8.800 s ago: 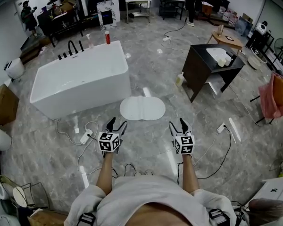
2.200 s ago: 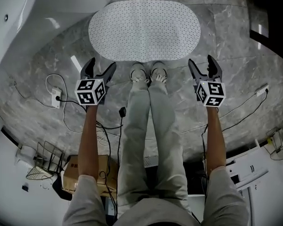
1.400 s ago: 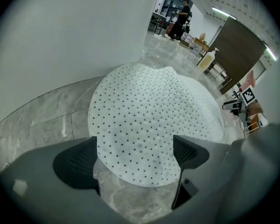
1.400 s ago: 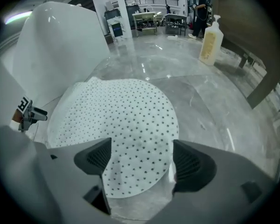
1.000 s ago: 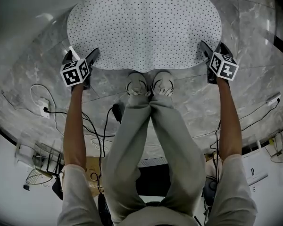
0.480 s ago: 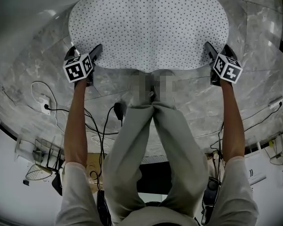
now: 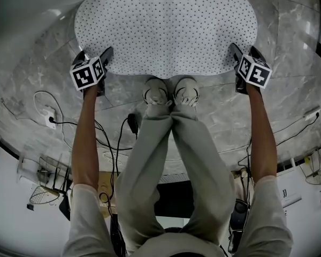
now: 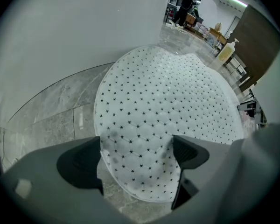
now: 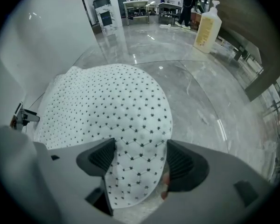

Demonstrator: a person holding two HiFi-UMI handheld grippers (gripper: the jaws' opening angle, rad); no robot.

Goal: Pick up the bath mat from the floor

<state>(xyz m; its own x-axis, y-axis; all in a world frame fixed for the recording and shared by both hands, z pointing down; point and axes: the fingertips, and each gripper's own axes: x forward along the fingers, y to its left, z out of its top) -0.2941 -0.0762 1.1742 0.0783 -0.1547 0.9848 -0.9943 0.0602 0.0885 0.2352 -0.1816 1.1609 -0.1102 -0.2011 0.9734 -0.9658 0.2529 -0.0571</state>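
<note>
Lower than two seconds ago, the left tongs (image 7: 94, 57) and right tongs (image 7: 243, 50) are closing from wide over the bath mat's (image 7: 166, 25) ends. It is lying flat on the floor (image 7: 35, 63), its long axis running left to right.

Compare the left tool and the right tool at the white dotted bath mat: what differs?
The left tool straddles the near left end of the white dotted bath mat; the right tool straddles its near right end. The left tool is beside the white bathtub wall; the right tool borders grey marble floor. Shared: both tools' jaws are closing, mat edge between them, not yet pinched.
</note>
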